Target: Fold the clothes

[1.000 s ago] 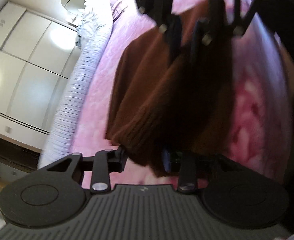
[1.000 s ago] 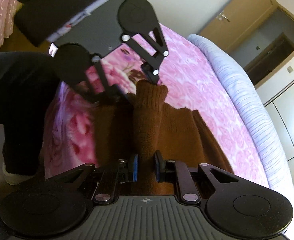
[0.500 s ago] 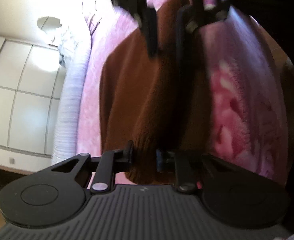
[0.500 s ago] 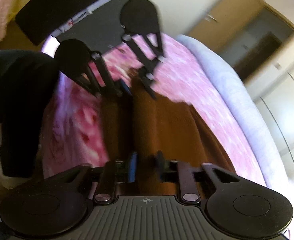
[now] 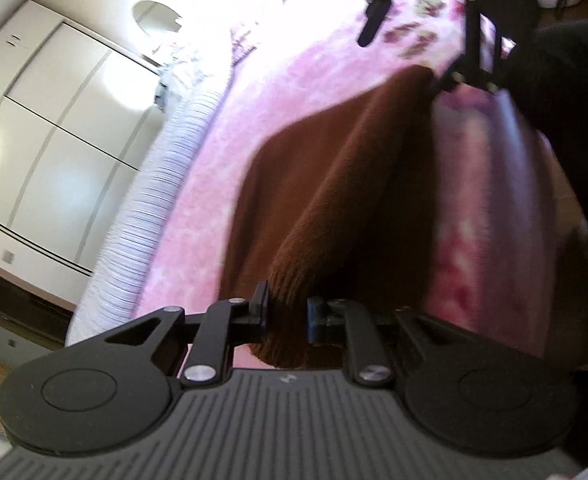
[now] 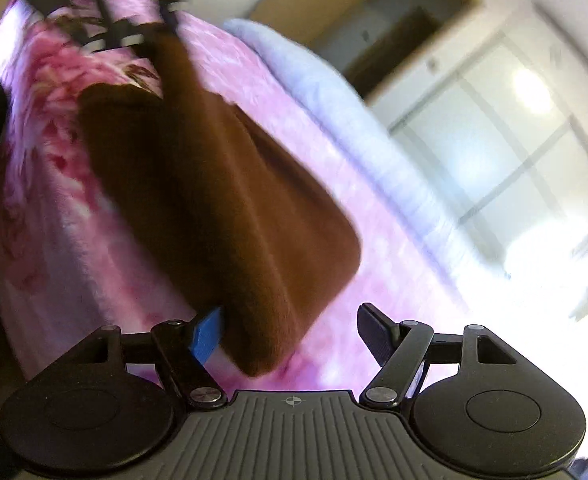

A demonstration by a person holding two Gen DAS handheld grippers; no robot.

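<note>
A brown knit sweater (image 5: 334, 184) lies on a pink floral bedspread (image 5: 221, 152). My left gripper (image 5: 287, 310) is shut on the sweater's ribbed end, which fills the gap between its fingers. My right gripper (image 6: 289, 332) is open wide; the sweater's other end (image 6: 229, 208) lies slack by its blue left pad (image 6: 207, 334), not pinched. The right gripper also shows at the top of the left wrist view (image 5: 410, 52), open, at the sweater's far end. The left gripper appears at the top left of the right wrist view (image 6: 141, 40), blurred.
A rolled pale striped quilt (image 5: 149, 216) runs along the bed's far side. White wardrobe doors (image 5: 41, 132) stand beyond it. A person in dark clothing (image 5: 566, 128) stands at the bed's near edge. A wooden doorway (image 6: 382, 24) shows in the right wrist view.
My right gripper has opened and let go of the sweater's sleeve. Both views have swung; the sweater now lies slacker on the bed. My left gripper stays shut on its end.
</note>
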